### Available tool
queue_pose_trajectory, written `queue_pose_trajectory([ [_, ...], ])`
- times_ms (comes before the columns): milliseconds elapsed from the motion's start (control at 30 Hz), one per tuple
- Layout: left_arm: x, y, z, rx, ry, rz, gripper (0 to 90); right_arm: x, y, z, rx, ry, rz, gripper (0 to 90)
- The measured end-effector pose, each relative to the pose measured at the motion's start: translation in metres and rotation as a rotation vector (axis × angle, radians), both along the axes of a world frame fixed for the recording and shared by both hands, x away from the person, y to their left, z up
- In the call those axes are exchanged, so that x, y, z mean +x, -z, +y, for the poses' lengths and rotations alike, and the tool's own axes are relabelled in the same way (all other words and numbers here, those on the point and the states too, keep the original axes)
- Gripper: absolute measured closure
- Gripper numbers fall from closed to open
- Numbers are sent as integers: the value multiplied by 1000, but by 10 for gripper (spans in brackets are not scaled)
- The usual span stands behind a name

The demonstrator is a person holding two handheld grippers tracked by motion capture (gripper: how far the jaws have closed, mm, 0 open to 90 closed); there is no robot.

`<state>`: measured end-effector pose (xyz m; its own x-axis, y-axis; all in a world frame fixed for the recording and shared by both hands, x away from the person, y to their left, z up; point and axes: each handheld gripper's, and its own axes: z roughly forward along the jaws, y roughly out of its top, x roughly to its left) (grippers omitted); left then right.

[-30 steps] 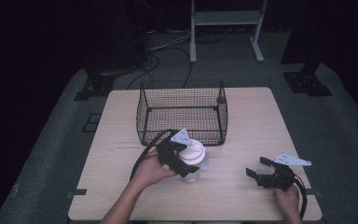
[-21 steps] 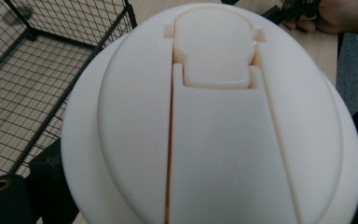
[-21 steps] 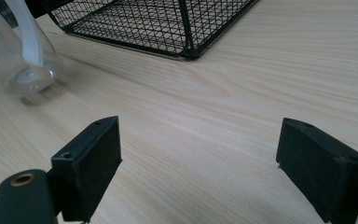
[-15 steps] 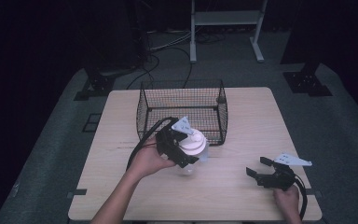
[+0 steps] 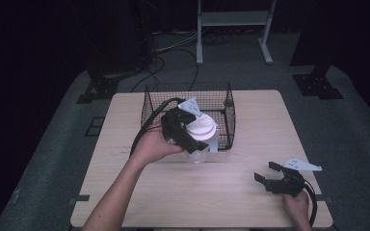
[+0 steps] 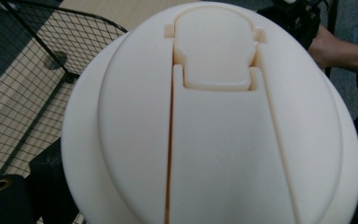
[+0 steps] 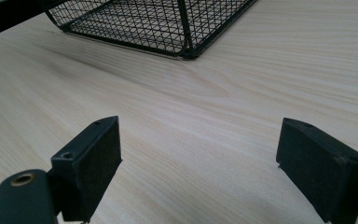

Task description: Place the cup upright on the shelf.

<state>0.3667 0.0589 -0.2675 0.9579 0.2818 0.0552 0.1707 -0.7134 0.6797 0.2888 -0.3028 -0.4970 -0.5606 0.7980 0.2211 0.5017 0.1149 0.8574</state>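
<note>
Pale wood worktop (image 5: 250,192) carries a black wire basket (image 5: 229,103) at its 12 o'clock side. I judge I am mid-carry: my left gripper (image 5: 185,130) holds the clear jar with the cream lid (image 5: 201,129) at the basket's near wall, its fingers clamped on the jar. Next I must lift over the rim and lower it inside. My right gripper (image 5: 265,172) rests at 5 o'clock, fingers spread. Since half a second ago the jar has gone further toward 12 o'clock
</note>
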Motion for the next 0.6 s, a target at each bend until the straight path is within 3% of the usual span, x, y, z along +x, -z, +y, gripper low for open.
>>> queue_pose_trajectory([
  [300, 15, -27, -4, -7, -3, -5, 55, 0, 0, 0, -1, 2, -7, 129],
  [400, 23, -38, -10, 15, -7, -11, 55, 0, 0, -1, 0, 3, -8, 129],
  [600, 35, -47, -16, 17, -19, -17, 55, 0, 0, -1, -1, 3, -14, 129],
])
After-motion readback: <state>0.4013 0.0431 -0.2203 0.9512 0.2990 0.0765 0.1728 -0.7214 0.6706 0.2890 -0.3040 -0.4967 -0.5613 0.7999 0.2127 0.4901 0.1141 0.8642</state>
